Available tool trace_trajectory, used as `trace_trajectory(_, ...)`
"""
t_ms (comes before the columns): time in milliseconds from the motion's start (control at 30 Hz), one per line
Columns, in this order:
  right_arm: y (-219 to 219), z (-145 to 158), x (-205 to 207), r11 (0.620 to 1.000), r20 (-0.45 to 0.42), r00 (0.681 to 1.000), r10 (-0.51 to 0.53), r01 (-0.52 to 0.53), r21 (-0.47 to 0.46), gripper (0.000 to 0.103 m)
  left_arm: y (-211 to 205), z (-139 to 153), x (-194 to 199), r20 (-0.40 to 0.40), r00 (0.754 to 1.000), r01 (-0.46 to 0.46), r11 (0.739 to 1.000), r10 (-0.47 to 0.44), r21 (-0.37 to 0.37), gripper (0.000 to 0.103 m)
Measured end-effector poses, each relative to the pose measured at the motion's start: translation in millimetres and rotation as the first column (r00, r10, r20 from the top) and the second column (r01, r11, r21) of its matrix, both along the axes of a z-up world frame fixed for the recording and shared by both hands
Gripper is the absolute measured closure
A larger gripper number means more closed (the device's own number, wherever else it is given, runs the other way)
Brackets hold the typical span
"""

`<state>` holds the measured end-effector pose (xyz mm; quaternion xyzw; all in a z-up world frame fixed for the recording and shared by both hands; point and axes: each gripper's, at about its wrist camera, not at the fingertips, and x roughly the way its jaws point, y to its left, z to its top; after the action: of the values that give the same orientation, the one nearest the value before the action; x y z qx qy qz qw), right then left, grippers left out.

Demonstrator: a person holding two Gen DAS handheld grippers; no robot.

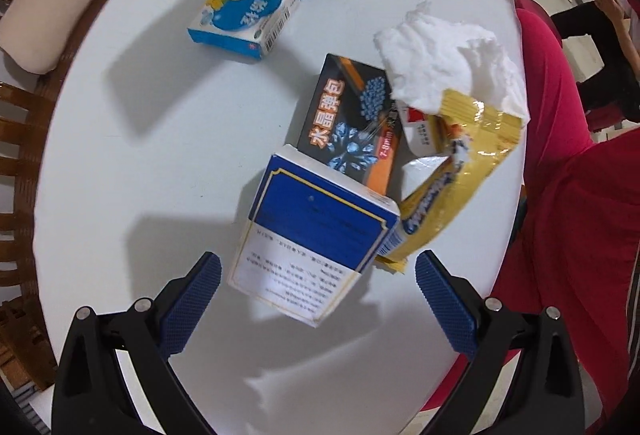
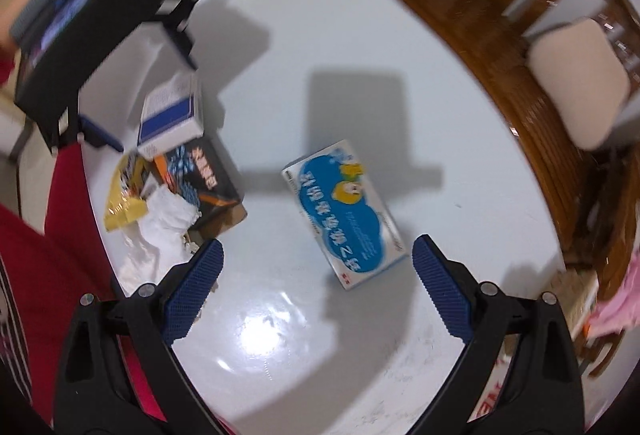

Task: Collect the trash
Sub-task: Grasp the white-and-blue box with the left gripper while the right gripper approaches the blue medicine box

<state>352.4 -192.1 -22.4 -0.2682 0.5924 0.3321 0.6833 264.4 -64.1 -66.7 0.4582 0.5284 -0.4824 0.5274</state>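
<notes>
On the white round table (image 1: 160, 155) lies a pile of trash: a blue-and-white box (image 1: 316, 235), a black box with orange stripe (image 1: 352, 119), a yellow wrapper (image 1: 460, 171) and a crumpled white tissue (image 1: 444, 55). A light-blue cartoon box (image 1: 256, 3) lies apart, farther away. My left gripper (image 1: 318, 299) is open, just short of the blue-and-white box. My right gripper (image 2: 318, 287) is open above the table, with the light-blue box (image 2: 348, 211) just beyond its fingers. The right wrist view shows the pile (image 2: 188, 171) at left and the left gripper (image 2: 100, 35) above it.
Wooden chairs with beige cushions (image 1: 44, 15) ring the table's far side (image 2: 576, 75). A person in red clothing (image 1: 568, 195) stands at the table's edge beside the pile. Another person sits in the background (image 1: 608, 35).
</notes>
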Motion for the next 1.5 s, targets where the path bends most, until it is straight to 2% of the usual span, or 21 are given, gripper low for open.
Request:
trace_trajectory(167,11,-27,11,0.998,-0.063,0.996,0.059,-0.061,-0.028,0.01,0,-10,6,-0.042,0.999,0.021,1.0,-0.021,-0.012,0.008)
trace_trajectory(433,14,-51,24,0.995,-0.108,0.991,0.076,-0.081,-0.049,0.01,12,-17,19,-0.09,0.996,0.014,0.998,-0.02,-0.063,0.008)
trace_trajectory(600,12,-56,20,0.994,-0.119,0.988,0.096,-0.102,-0.046,0.01,17,-11,29,-0.104,0.995,-0.007,0.995,-0.004,-0.1,0.009)
trace_trajectory(667,12,-59,21,0.993,-0.127,0.987,0.097,-0.104,-0.048,0.01,17,-9,30,-0.122,0.992,-0.011,0.994,-0.002,-0.108,0.014)
trace_trajectory(967,19,-70,20,0.993,-0.139,0.985,0.103,-0.111,-0.051,0.01,39,4,44,-0.139,0.99,-0.04,0.986,0.018,-0.162,0.014)
trace_trajectory(1200,13,-68,23,0.995,-0.139,0.986,0.093,-0.097,-0.025,0.01,54,3,58,-0.15,0.988,-0.064,0.982,0.038,-0.177,0.018)
trace_trajectory(1267,10,-67,23,0.995,-0.141,0.986,0.09,-0.094,-0.025,0.01,46,0,54,-0.154,0.987,-0.077,0.981,0.049,-0.179,0.018)
trace_trajectory(1400,6,-68,23,0.996,-0.14,0.986,0.088,-0.092,-0.022,0.01,48,-4,55,-0.147,0.988,-0.061,0.985,0.038,-0.16,0.019)
trace_trajectory(1500,5,-70,23,0.996,-0.135,0.987,0.088,-0.091,-0.019,0.01,53,-1,58,-0.167,0.986,-0.061,0.981,0.03,-0.183,0.027)
